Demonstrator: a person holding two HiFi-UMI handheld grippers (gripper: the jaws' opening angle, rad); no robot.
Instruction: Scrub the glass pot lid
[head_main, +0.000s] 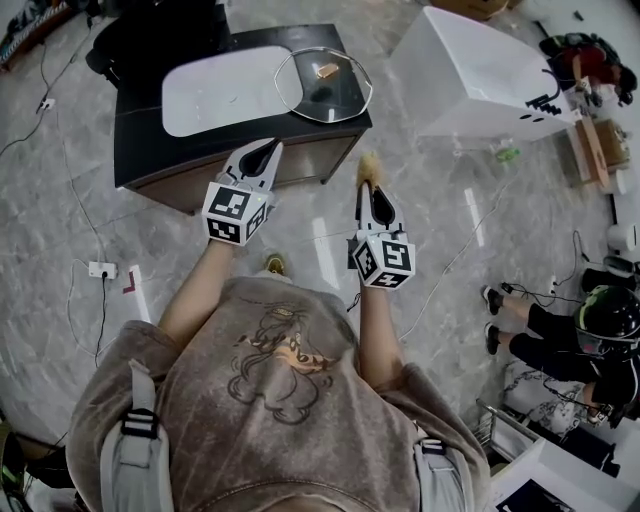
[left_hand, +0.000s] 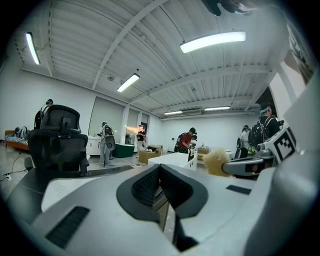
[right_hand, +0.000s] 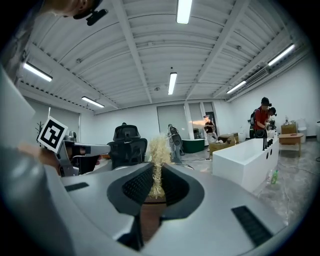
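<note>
A white rectangular tub (head_main: 480, 75) stands ahead and to the right of my right gripper (head_main: 372, 188); I cannot see into it. Straight ahead of both grippers sits a dark, glossy table (head_main: 140, 140) carrying a smooth white oval board (head_main: 215, 90). Just beside the board lies the glass pot lid (head_main: 322, 85), round, clear and metal-rimmed, flat on the table's near right corner with a small tan knob (head_main: 328, 70) at its middle. It is well apart from both tools. My left gripper (head_main: 268, 150) has its ribbed black pads pressed together on nothing. My right gripper pinches a straw-coloured fibrous scrubber (right_hand: 159, 150), its frayed tuft poking out beyond the tips.
</note>
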